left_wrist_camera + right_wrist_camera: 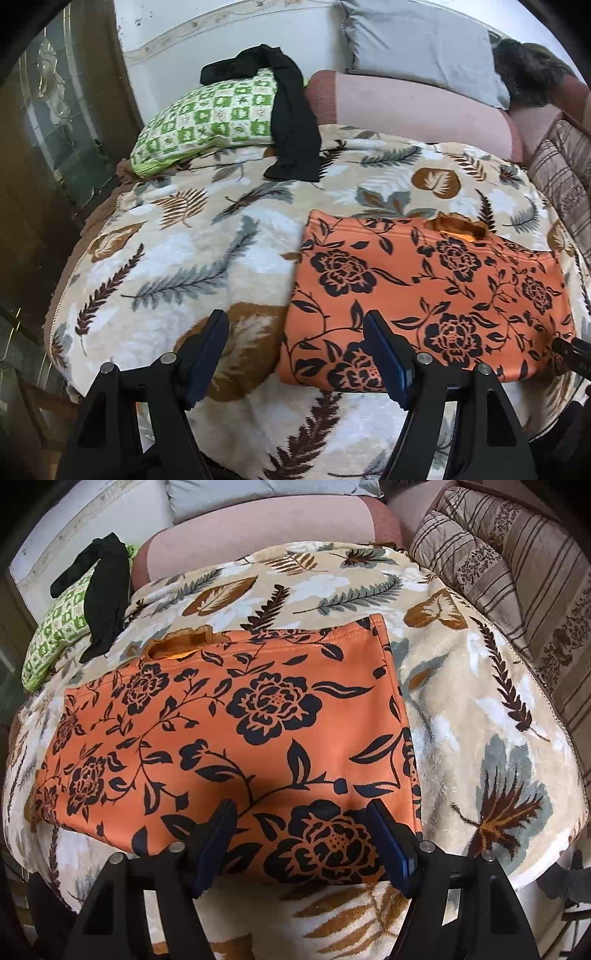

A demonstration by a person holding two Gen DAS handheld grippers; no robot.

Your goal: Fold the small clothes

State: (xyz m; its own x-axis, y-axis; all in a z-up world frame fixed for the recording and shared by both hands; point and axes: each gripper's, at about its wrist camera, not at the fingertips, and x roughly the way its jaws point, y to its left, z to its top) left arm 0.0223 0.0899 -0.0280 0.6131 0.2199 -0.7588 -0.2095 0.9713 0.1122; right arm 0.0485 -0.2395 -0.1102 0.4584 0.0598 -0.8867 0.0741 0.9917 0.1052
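blanket (192,236) left of the orange garment (424,280) is open; green pillow (207,122) and black garment (295,136) block the far-left corner.

We see a bed covered by a cream blanket (207,236) printed with brown and grey leaves and feathers. On it lies an orange garment (236,738) with black flowers, folded flat into a rough rectangle. At the far side a green checked pillow (207,118) rests on the blanket, a black garment (291,129) draped over it and down onto the blanket.
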